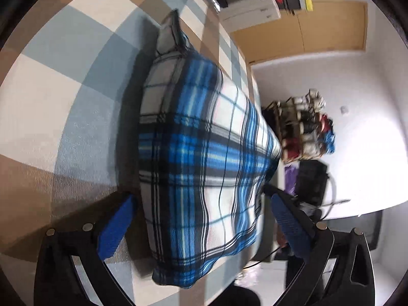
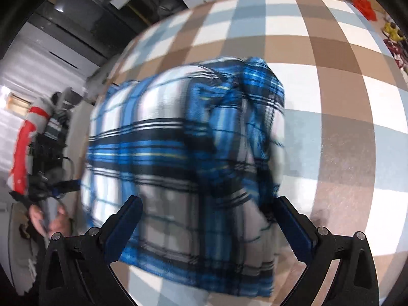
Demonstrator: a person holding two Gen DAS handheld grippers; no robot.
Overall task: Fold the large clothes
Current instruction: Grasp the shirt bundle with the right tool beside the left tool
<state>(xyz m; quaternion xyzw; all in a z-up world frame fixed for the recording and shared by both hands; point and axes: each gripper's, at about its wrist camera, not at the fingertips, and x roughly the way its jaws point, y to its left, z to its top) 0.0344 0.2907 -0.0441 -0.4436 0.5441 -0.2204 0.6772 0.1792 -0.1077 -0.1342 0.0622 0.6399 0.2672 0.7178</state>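
A folded plaid garment [image 1: 204, 153] in blue, white and black lies on the checked tablecloth [image 1: 63, 97], close to the table's right edge. My left gripper [image 1: 204, 219] is open, its blue pads [image 1: 117, 227] standing wide on either side of the garment's near end without pressing it. In the right wrist view the same garment [image 2: 183, 153] is blurred, with a folded layer bunched on its right side. My right gripper [image 2: 209, 219] hovers over its near part, jaws wide, and is open. A hand [image 2: 48, 219] holding the other gripper shows at the left edge.
Beyond the table edge [image 1: 252, 89] are stacked boxes [image 1: 250, 7], a wooden door [image 1: 331, 30], a rack of clothes [image 1: 303, 130] and a black bag [image 1: 311, 181]. Red [image 2: 364, 6] and yellow items [image 2: 392, 32] lie at the tablecloth's far right.
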